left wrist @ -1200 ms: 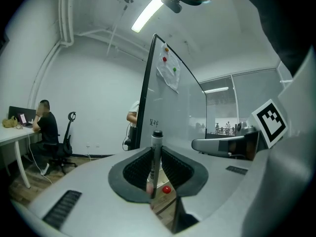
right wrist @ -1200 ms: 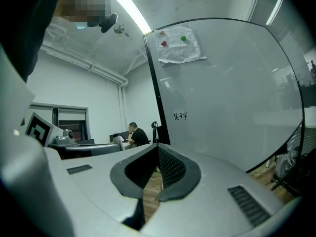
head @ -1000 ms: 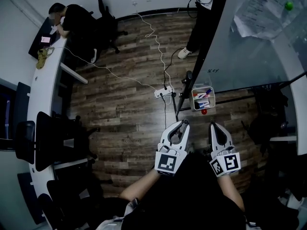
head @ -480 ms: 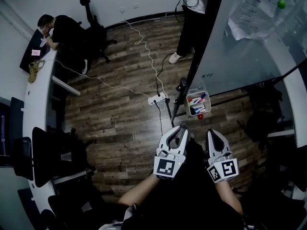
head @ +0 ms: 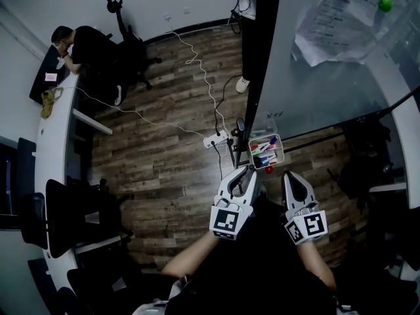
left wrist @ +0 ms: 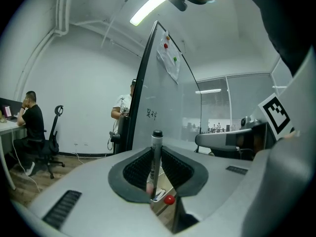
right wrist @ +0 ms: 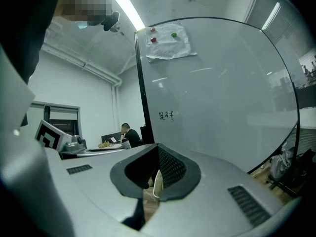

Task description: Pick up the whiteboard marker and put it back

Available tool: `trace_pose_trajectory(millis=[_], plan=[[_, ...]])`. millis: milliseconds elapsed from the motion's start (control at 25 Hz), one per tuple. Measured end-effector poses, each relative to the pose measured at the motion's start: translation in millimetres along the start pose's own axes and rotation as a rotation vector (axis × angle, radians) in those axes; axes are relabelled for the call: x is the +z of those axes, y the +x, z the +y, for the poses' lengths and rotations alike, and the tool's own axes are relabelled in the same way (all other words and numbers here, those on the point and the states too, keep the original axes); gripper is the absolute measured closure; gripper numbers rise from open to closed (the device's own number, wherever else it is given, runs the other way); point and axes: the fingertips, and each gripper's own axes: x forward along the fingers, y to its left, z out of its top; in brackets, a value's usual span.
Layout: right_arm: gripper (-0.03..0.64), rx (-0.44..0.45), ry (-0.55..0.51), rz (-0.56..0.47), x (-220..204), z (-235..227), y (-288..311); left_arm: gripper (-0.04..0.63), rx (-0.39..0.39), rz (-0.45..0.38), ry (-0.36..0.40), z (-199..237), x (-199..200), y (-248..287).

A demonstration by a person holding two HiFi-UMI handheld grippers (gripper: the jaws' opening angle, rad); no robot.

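The left claw [left wrist: 156, 169] is closed on a whiteboard marker [left wrist: 157, 147], its ribbed black pads pressing the barrel from both sides. The marker stands upright in the grip. It has a slim pale-grey barrel with a line of dark print along it and a black cap that pokes up above the claw tips. Something pinkish shows low on the barrel, too blurred to tell what. The right claw [right wrist: 157, 152], just beside the left one, has its tips brought together with nothing between them.

Just ahead of both claws is a small white open tray [head: 282, 147] holding several markers of different colours. A small red round magnet [head: 268, 170] lies between the tray and the claw tips. Beyond the tray rises the large grey glass whiteboard [head: 328, 77] in its dark frame, with a small scribble of dark writing near its edge. High on it a crumpled white paper sheet [head: 321, 28] is pinned under a red and a green magnet.

Left of the claws runs the dark wooden plank floor [head: 164, 156], crossed by a white power strip [head: 220, 138] and its cable. Far off to the left, a seated person in black [head: 88, 38] leans at a long curved white worktop [head: 49, 130]. Another person stands past the board's far edge [head: 248, 18].
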Motion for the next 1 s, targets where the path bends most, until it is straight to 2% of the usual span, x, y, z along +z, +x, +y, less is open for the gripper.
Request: trace_pose_trajectory(millis=[200, 1000], plan=[[0.603, 0.009, 0.008, 0.010, 0.9, -13.6, 8.3, 0.525, 0.008, -0.003, 0.010, -0.2, 0.5, 14.3], [0.603, 0.025, 0.056, 0.050, -11.8, -26.8, 27.4, 0.523, -0.001, 0.056, -0.047, 8.4, -29.3, 39.5]])
